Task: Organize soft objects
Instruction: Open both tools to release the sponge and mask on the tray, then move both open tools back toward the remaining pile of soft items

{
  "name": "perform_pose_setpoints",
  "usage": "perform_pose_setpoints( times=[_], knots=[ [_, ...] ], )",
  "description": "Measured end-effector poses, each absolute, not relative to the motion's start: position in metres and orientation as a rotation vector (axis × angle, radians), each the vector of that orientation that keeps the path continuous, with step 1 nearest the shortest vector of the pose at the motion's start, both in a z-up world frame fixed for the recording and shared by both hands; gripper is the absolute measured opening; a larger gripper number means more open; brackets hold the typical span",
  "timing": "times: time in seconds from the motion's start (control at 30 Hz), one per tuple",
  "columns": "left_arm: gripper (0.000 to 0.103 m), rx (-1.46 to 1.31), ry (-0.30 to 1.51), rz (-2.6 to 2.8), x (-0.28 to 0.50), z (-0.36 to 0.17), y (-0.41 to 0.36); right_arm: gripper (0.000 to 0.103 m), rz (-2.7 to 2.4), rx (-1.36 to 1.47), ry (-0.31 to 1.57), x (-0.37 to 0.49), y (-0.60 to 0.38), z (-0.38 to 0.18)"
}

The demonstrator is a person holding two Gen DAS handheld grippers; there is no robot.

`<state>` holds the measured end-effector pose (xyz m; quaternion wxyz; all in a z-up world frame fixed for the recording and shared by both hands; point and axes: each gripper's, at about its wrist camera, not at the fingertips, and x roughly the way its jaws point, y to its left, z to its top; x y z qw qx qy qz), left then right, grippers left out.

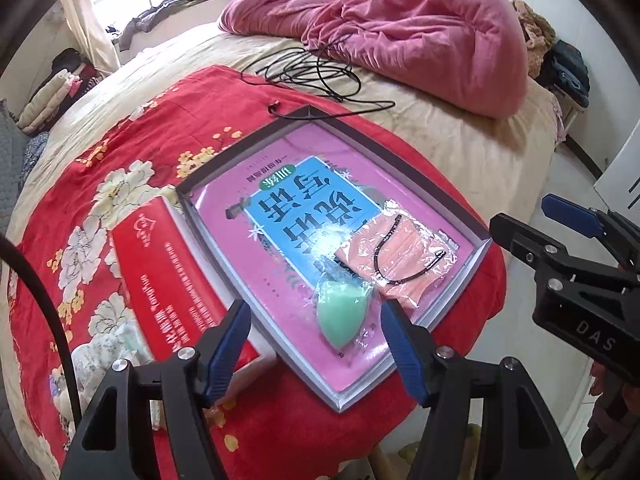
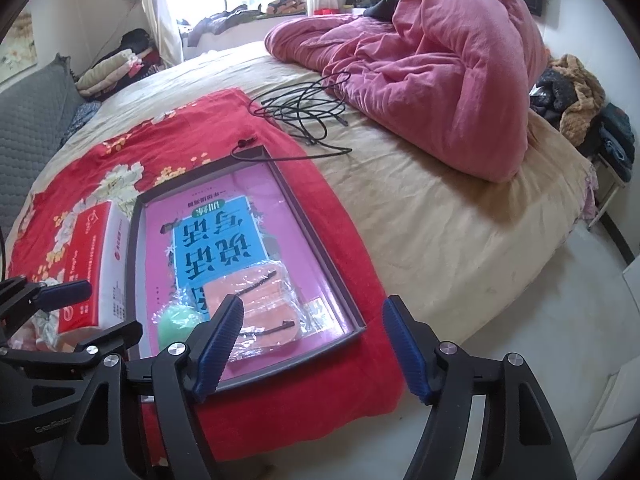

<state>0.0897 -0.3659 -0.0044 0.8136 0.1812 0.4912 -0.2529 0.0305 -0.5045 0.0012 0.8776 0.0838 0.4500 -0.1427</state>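
**Soft foam and crinkly plastic, both lying free in the tray**

Blue-padded and spread apart, the left gripper [image 1: 314, 344] hangs above the near end of the tray [image 1: 412, 336] with nothing between its jaws; the green sponge [image 1: 340, 314] lies just below the gap. The right gripper [image 2: 312, 344] also stands wide and empty, over the tray's near right corner.

The sponge, an egg-shaped foam piece inside a loose clear wrapper, looks very light and squashy. The film is probably slippery, so a pinch across the fat middle of the foam should hold better than one on the wrapper's loose edge.

Touching it on the right lies the orange pack [image 1: 394, 262], flat cloth with black loops sealed in clear plastic. It looks limp and thin; a grip on one edge would likely let it droop, and lying flat on the pink book [image 1: 240, 224] it may be hard to get a finger under.

Left of the tray sits a red box [image 1: 160, 272]. All rest on a red flowered cloth [image 1: 120, 152] over the bed. Beyond, a black cable [image 1: 316, 70] coils before a pink quilt [image 1: 420, 28].
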Motion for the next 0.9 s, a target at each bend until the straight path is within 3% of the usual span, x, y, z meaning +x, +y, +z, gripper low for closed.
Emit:
perform_pose_setpoints(
  times=[0.57, 0.9],
  knots=[
    [0.067, 0.293, 1.024, -0.494, 0.077, 0.020, -0.310, 0.075, -0.260, 0.106, 0.891, 0.028, -0.465, 0.031],
    [0.078, 0.223, 1.004, -0.462, 0.072, 0.037, -0.271, 0.075, -0.211, 0.073, 0.863, 0.030, -0.432, 0.049]
  ],
)
